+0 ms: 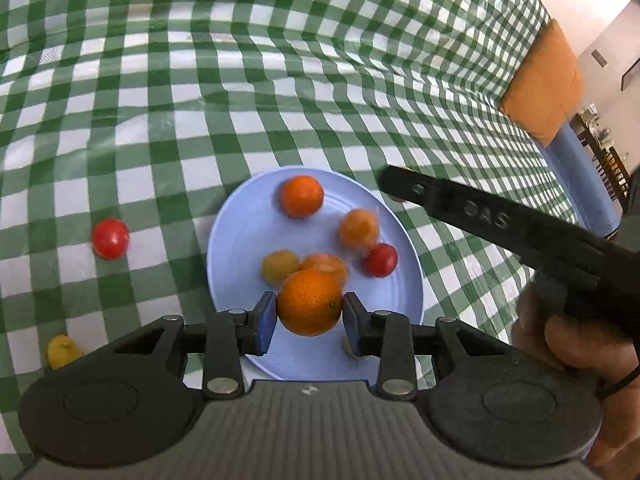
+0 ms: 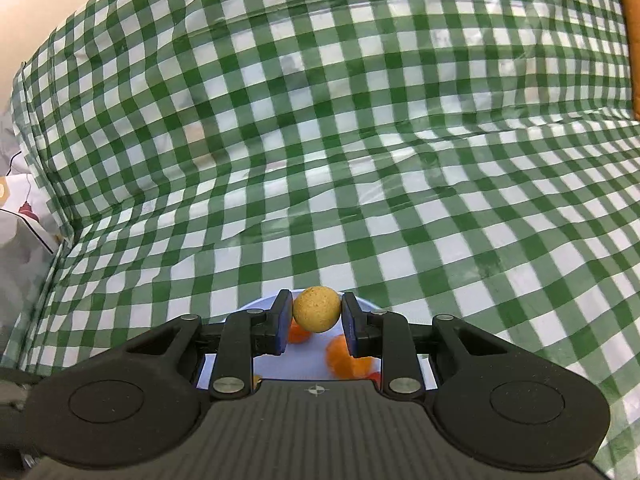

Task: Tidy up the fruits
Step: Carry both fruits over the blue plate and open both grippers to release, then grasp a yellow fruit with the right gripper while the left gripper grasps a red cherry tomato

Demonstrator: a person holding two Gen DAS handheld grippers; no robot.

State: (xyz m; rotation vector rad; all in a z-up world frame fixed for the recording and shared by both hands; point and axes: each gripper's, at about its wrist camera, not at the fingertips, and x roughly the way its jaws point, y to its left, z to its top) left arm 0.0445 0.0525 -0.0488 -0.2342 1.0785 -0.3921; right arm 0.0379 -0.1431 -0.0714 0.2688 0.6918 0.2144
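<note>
Above blue plate (image 1: 240, 240), left gripper (image 1: 309, 307) fingers clamped on orange (image 1: 310, 302), right gripper (image 2: 317, 310) fingers clamped on yellow ball (image 2: 317, 309)

green-checked tablecloth (image 1: 280, 80) covers surface | orange cushion (image 1: 544, 80) at far edge | blue chair arm (image 1: 580, 176) beneath it

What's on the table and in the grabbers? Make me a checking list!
Surface: green-checked tablecloth, wrinkled.
Job's things: blue plate holding several orange, yellow and red fruits; red fruit and yellow fruit lie off the plate.
Clutter: nothing seen.
Grippers: left gripper clamps an orange over the plate; right gripper clamps a tan ball-shaped fruit.
Cables: nothing seen.
Surroundings: orange cushion at table's edge.
</note>
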